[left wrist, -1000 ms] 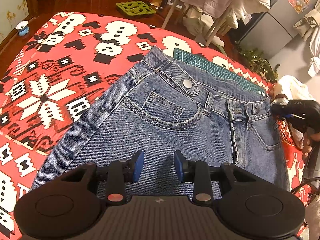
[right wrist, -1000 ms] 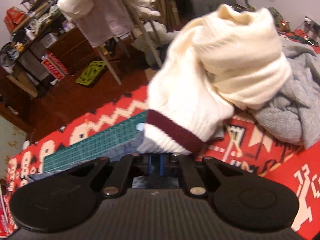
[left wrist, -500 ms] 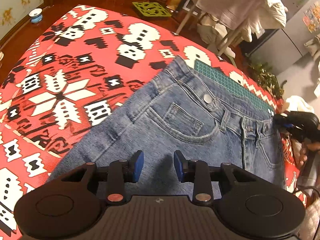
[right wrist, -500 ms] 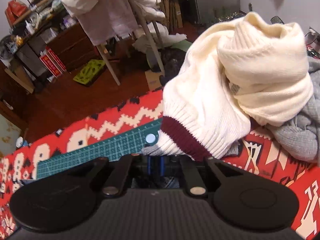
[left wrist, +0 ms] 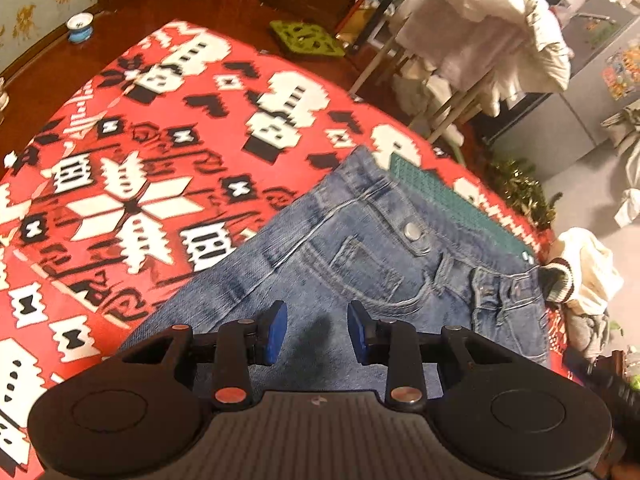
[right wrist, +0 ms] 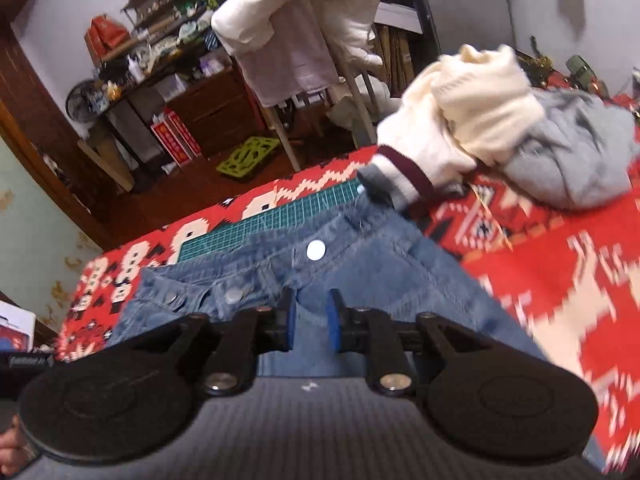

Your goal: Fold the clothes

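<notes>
Blue jeans [left wrist: 360, 264] lie flat on the red patterned cloth [left wrist: 140, 184], waistband toward the far edge. My left gripper [left wrist: 317, 332] hovers open above the denim below the front pocket, with nothing between its blue pads. In the right wrist view the same jeans [right wrist: 360, 264] fill the middle. My right gripper [right wrist: 310, 320] stands open over the fabric below the waistband button, and its pads hold nothing. A cream sweater [right wrist: 460, 120] with a maroon cuff rests at the jeans' far right corner.
A green cutting mat [left wrist: 452, 204] lies under the waistband at the table's far edge. A grey knit garment [right wrist: 572, 152] sits beside the cream sweater [left wrist: 580, 272]. Beyond the table stand a chair draped with clothes [right wrist: 304, 28] and cluttered shelves [right wrist: 160, 60].
My right gripper was shut at the waistband corner under the sweater; it has opened and pulled back over the jeans. The left gripper stayed open and drew back and up.
</notes>
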Action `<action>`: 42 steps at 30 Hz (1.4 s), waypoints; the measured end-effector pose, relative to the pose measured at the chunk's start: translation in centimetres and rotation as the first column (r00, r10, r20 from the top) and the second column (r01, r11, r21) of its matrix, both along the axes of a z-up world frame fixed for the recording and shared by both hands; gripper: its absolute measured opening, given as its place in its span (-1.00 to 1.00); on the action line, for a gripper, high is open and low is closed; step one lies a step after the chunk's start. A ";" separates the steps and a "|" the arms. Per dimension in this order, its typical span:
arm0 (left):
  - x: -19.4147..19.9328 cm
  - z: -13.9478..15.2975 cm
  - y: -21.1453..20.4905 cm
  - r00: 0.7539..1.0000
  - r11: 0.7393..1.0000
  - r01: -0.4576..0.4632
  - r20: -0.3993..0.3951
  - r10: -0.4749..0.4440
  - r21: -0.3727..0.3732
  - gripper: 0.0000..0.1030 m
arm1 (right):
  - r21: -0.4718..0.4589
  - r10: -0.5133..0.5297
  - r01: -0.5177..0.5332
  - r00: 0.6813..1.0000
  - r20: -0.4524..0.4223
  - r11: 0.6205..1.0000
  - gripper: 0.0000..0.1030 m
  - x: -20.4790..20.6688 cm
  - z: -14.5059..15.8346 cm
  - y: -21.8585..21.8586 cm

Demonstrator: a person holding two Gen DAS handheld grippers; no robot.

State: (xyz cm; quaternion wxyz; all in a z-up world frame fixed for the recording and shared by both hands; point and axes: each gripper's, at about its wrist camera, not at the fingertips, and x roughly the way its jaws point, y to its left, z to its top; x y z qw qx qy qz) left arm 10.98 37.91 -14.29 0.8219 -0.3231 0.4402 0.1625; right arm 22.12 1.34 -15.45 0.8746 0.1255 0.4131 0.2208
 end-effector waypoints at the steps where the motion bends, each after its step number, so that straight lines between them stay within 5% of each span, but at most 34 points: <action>1: 0.0 0.1 -0.1 1.000 1.000 0.004 0.013 -0.004 0.004 -0.39 | 0.008 0.001 -0.001 1.000 0.005 1.000 -0.60 -0.6 -0.1 -0.3; 8: 0.0 0.2 -1.2 0.998 0.996 0.018 0.059 -0.024 0.087 -0.39 | 0.060 0.009 -0.011 0.999 0.036 0.998 -0.59 -4.2 -0.9 -2.4; 14: 0.4 -0.3 -2.3 0.997 0.989 0.028 0.069 -0.039 0.145 -0.39 | 0.037 0.085 -0.086 0.996 0.029 0.996 -0.58 -3.3 -2.4 -1.3; 21: 0.8 -0.6 -3.5 0.993 0.974 0.057 0.088 -0.078 0.218 -0.71 | 0.079 0.094 -0.094 0.996 0.000 0.992 -0.50 -2.4 -3.2 -1.3; 33: 1.8 -0.3 -1.4 0.991 0.978 0.015 0.124 -0.041 0.206 -0.97 | 0.168 0.071 -0.066 0.997 -0.024 0.984 -0.46 -1.3 -3.0 -2.2; 42: 3.5 -2.9 2.6 0.997 0.995 -0.056 0.052 0.052 0.082 -1.00 | 0.206 0.084 -0.075 0.996 -0.038 0.976 -0.45 -1.0 -3.4 -1.9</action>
